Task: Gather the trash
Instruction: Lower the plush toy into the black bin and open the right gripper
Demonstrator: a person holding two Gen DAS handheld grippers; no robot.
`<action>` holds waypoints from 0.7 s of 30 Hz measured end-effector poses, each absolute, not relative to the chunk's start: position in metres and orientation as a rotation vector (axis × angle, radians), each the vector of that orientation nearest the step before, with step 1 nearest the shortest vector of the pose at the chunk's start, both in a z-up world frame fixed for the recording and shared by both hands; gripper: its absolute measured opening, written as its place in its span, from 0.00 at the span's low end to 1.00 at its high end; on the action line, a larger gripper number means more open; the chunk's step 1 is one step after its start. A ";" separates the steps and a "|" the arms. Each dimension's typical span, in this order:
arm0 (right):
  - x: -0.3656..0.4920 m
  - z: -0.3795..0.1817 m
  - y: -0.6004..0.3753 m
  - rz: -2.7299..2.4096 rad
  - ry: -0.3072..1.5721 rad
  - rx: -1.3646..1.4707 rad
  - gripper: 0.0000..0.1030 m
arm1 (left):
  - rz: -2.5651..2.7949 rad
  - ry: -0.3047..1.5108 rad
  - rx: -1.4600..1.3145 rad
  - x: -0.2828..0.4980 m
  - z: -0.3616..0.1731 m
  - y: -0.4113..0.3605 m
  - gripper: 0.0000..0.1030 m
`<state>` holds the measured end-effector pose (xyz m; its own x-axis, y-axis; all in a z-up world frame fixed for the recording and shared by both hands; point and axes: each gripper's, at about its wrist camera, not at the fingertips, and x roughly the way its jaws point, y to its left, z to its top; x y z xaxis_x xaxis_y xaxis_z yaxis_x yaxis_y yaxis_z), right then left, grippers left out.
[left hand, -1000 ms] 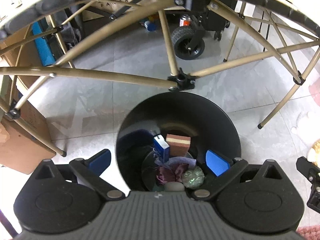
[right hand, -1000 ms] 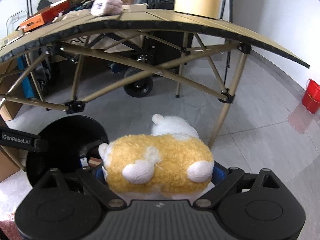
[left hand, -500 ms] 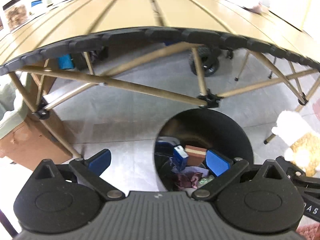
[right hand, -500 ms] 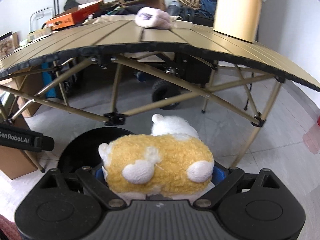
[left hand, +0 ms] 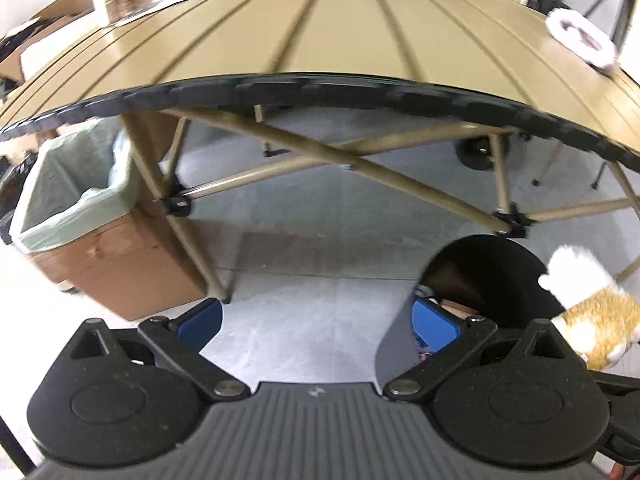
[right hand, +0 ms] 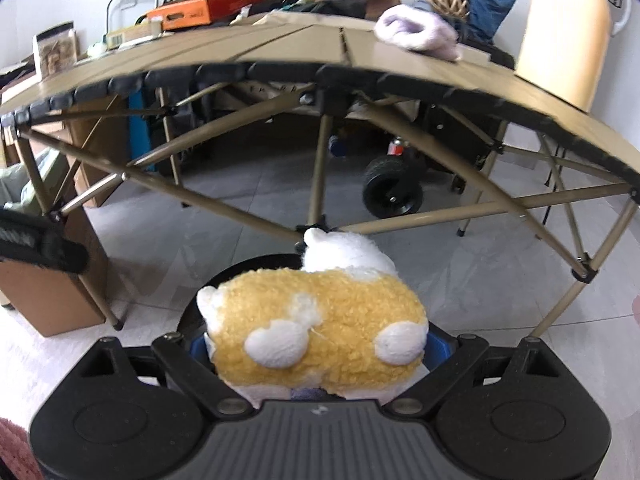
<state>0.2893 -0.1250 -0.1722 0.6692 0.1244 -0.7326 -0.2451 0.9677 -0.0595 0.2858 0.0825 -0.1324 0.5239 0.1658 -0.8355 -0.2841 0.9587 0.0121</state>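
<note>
— How much room have I got?
— My left gripper (left hand: 316,322) is spread wide over bare grey floor tile (left hand: 296,292), the slatted table (left hand: 320,40) edge overhead.
— And the right?
— My right gripper (right hand: 320,354) pinches the fuzzy yellow-and-white plush toy (right hand: 316,332) above the round black bin (left hand: 488,264).

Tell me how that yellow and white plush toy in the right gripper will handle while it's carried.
The plush toy looks soft: its fleecy body bulges well above the right gripper, so it probably squashes and sags rather than staying stiff. It is likely light for its size. The fuzzy surface should resist slipping.
</note>
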 end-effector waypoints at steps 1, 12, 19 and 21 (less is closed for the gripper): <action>0.291 -0.174 -0.122 0.210 0.820 -0.159 0.91 | 0.278 0.986 -0.141 0.285 -0.132 0.088 1.00; 0.308 -0.201 -0.098 0.234 0.903 -0.154 0.91 | 0.282 0.997 -0.185 0.281 -0.130 0.108 1.00; 0.314 -0.216 -0.088 0.228 0.950 -0.158 0.91 | 0.297 1.035 -0.197 0.283 -0.141 0.114 1.00; 0.316 -0.219 -0.086 0.223 0.963 -0.160 0.91 | 0.307 1.043 -0.206 0.284 -0.143 0.118 1.00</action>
<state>0.3161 -0.0862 -0.2189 0.5507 0.1163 -0.8265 -0.2583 0.9654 -0.0363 0.2840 0.1177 -0.1432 0.4664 0.1513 -0.8715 -0.3452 0.9383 -0.0219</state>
